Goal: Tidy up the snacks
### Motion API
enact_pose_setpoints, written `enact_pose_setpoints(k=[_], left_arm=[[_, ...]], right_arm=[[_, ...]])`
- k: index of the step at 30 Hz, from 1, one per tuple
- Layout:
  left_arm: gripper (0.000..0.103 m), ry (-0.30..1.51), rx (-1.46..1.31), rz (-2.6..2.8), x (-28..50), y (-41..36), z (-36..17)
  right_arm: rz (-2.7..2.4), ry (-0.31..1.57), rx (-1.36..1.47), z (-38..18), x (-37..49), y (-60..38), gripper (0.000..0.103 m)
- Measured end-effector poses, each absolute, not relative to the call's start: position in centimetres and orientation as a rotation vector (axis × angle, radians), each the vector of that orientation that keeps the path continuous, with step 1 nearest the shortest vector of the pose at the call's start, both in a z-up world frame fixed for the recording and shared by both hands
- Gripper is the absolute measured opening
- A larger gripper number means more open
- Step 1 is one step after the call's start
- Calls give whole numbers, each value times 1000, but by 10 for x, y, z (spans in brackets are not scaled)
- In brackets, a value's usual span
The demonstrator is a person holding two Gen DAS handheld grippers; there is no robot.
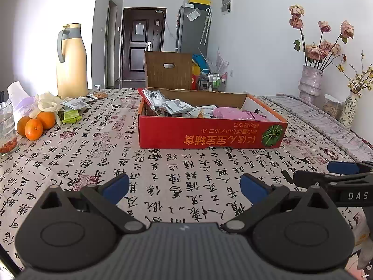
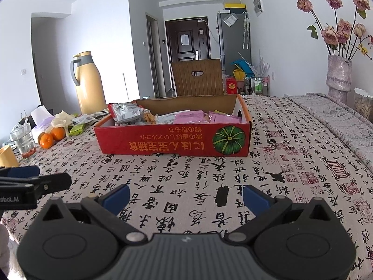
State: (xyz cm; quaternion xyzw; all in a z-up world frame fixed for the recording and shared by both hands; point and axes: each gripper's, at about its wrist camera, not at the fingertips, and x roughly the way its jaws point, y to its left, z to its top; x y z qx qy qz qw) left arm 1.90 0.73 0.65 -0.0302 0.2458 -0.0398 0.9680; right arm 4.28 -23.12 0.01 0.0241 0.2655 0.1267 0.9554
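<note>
Both grippers are hovering low over the desk (image 1: pixel 186 163) with nothing between their blue pads: the left gripper (image 1: pixel 184 187) is spread wide, and the right gripper (image 2: pixel 185 197) is spread just as wide, each one also showing at the edge of the other's view, so they are sitting side by side at the near edge. Ahead of them, well apart from either, the red cardboard snack box (image 1: pixel 209 135) is standing open on the calligraphy-print cloth, already holding silver-grey packets at its left end and pink packets (image 2: pixel 193 117) toward its right. Loose snack packets (image 1: pixel 74 103) are lying outside it, far to the left near the cream thermos jug (image 1: pixel 71 63), with a green packet (image 1: pixel 71 116) just beside the oranges (image 1: pixel 35 123) and a drinking glass (image 1: pixel 7 130) at the desk's edge. Judging from this, the sorting is looking partly done and no pick is under way. The next move is probably calling for the left gripper to be reaching far left toward the stray packets, approaching low and flat, since thin wrappers give little to pinch, and steering clear of the glass and the fruit.
</note>
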Motion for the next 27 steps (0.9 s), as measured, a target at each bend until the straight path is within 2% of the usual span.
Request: enact_pose_setpoints(k=[27], left_arm=[[103,495,-61,-86,18,8,7]], right_arm=[[257,540,49,0,43,-231,103]])
